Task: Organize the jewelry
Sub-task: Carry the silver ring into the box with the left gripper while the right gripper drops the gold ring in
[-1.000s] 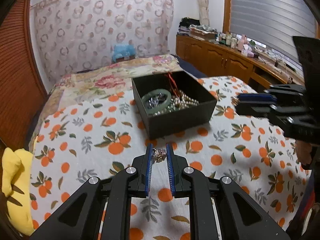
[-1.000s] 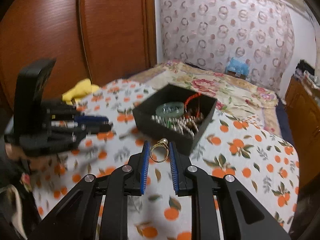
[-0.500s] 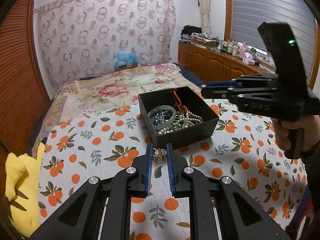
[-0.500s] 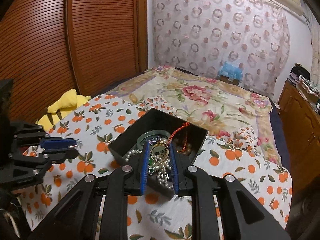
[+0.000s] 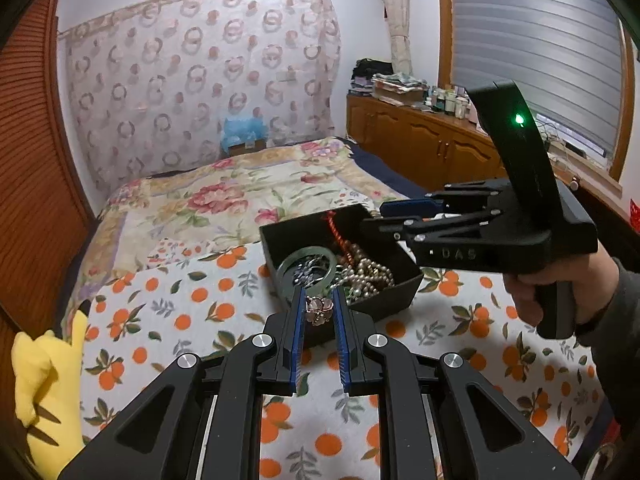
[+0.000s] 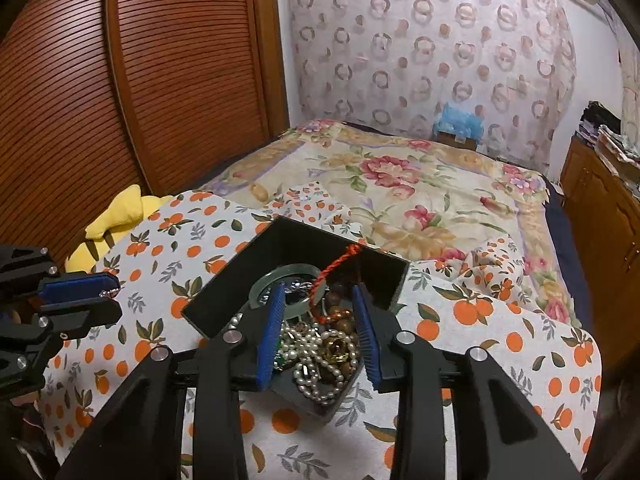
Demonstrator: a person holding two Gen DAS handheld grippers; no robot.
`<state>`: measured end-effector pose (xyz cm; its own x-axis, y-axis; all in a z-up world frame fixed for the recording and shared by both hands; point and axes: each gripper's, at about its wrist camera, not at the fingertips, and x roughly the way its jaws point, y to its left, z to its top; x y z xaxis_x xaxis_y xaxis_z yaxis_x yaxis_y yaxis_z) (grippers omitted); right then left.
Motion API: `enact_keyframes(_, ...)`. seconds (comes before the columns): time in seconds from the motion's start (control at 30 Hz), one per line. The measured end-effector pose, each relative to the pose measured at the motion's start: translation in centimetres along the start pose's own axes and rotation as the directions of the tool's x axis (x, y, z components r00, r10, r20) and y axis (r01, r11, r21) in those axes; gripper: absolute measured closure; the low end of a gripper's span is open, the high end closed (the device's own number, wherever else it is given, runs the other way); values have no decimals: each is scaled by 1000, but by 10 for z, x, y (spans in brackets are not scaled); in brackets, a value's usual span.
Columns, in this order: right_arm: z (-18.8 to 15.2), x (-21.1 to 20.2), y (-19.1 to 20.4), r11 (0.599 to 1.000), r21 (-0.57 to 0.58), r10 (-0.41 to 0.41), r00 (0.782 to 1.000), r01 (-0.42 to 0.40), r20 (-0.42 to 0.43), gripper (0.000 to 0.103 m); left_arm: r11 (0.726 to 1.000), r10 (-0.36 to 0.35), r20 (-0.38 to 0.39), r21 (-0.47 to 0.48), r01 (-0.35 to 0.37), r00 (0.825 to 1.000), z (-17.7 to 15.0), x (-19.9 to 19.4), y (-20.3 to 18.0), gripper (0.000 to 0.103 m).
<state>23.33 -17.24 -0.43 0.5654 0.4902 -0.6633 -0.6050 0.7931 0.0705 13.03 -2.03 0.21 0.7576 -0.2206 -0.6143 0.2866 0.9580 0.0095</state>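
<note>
A black open box (image 5: 400, 298) (image 6: 224, 280) sits on the orange-print cloth, filled with a green jade bangle (image 5: 285, 266) (image 6: 264, 280), pearl strands (image 6: 316, 364), a red cord (image 6: 334, 266) and beads. My left gripper (image 5: 319, 310) is shut on a small pink flower ring (image 5: 319, 310), held just in front of the box's near wall. My right gripper (image 6: 318, 308) is open and empty, right above the box; a gold ring (image 6: 338, 350) lies on the pearls below it. The right gripper also shows in the left wrist view (image 5: 384, 216), over the box's far right side.
A yellow plush toy (image 5: 36, 376) (image 6: 116, 216) lies at the bed's left edge by the wooden louvred wardrobe (image 6: 120, 80). A floral quilt (image 5: 240, 196) covers the bed behind the box. A wooden dresser (image 5: 424, 144) with clutter stands on the right.
My right gripper moved over the box and opened; the gold ring it held now lies in the box. My left gripper carried the flower ring closer to the box.
</note>
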Motion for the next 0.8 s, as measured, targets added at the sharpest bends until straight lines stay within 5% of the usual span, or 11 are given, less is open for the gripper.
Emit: enact_keyframes(0.8,-41,-30,-34,996,57,-69,997,67,30,59,999,39,-49,-2,-40,998,41,75,-4,89)
